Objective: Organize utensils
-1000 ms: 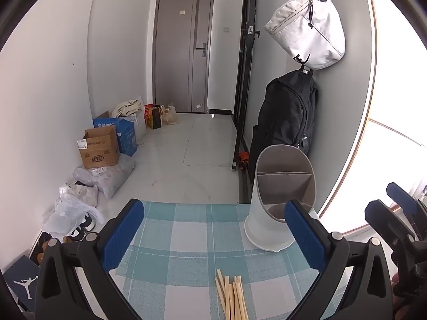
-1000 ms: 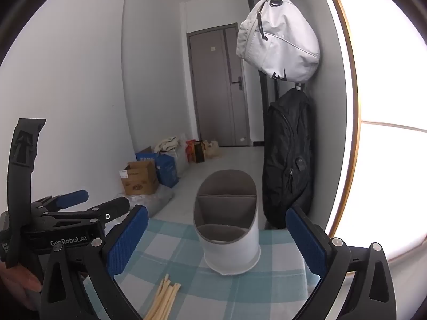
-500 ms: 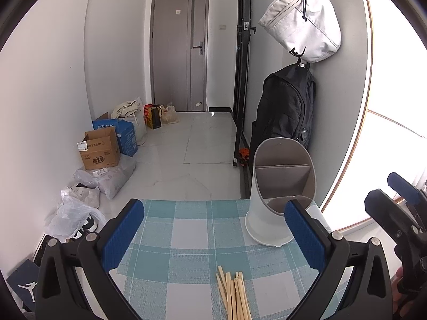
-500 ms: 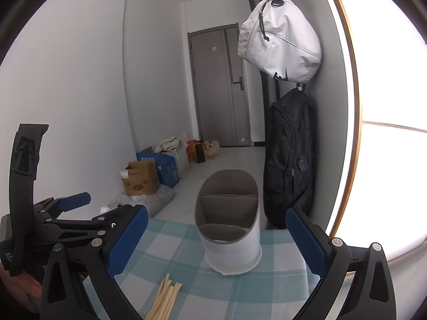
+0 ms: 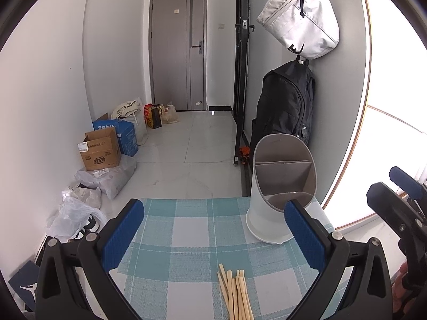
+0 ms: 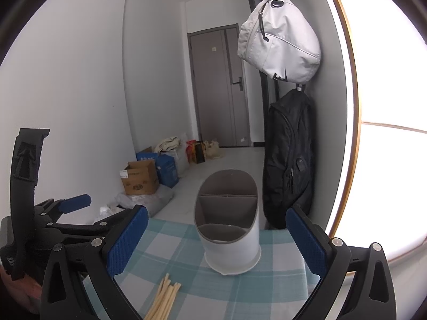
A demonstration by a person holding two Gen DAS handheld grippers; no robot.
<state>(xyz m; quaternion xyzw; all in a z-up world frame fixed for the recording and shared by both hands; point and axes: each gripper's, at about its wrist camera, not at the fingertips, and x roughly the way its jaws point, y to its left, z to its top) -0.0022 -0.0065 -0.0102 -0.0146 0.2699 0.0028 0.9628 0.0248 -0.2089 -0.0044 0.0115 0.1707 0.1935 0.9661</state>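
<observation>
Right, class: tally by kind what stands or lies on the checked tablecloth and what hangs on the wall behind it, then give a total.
Utensil holder: 1
Bundle of wooden chopsticks: 1 (the sticks overlap too much to count singly)
Hanging bags: 2, a white bag above a black backpack
Total: 4

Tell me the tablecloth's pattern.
The tablecloth is a teal, white and grey check, clearest in the left wrist view.
</observation>
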